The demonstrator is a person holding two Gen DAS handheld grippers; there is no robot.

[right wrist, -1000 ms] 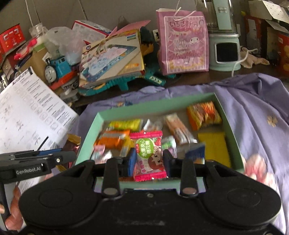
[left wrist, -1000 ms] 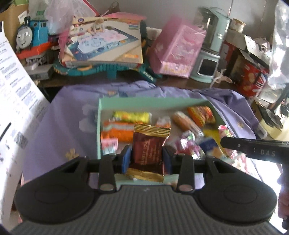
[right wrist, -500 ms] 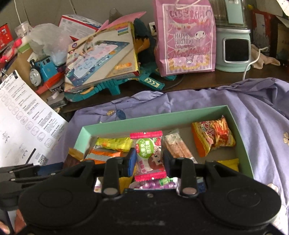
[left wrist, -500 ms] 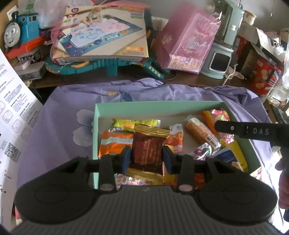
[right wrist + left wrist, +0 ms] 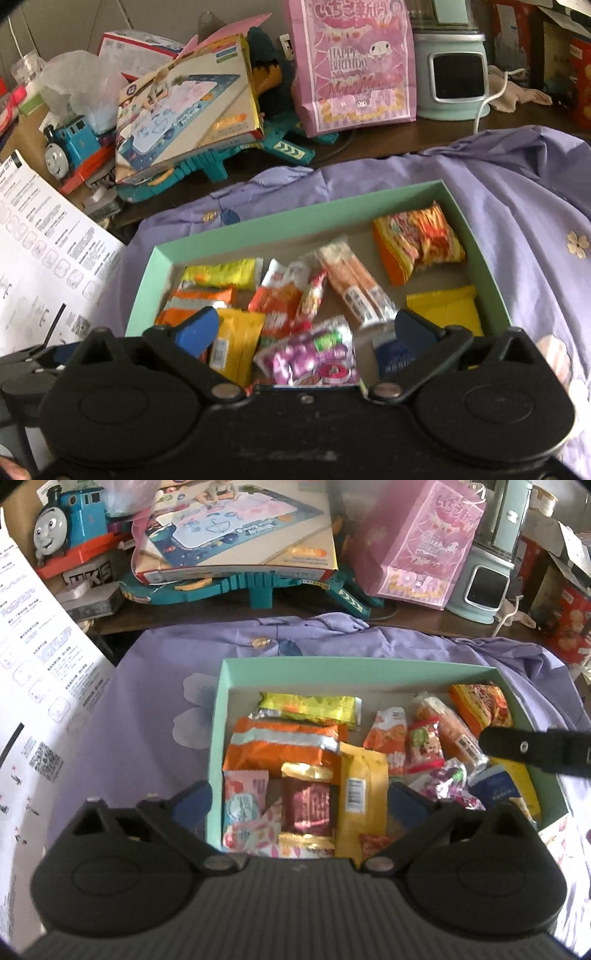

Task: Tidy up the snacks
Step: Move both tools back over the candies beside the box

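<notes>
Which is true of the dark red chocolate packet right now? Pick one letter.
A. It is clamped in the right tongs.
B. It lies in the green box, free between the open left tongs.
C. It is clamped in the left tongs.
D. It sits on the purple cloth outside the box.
B: the dark red chocolate packet lies among the snacks in the green box, and the left tongs stand spread wide, touching nothing.

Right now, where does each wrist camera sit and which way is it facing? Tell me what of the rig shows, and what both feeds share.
Left wrist: behind the open left gripper, looking down and forward into the green box's near-left end; the right gripper's finger pokes in at right.
Right wrist: behind the open right gripper, facing the box from nearer its right side; the left gripper shows at lower left.
Shared: the box, the pink gift bag, the blue toy train.
</notes>
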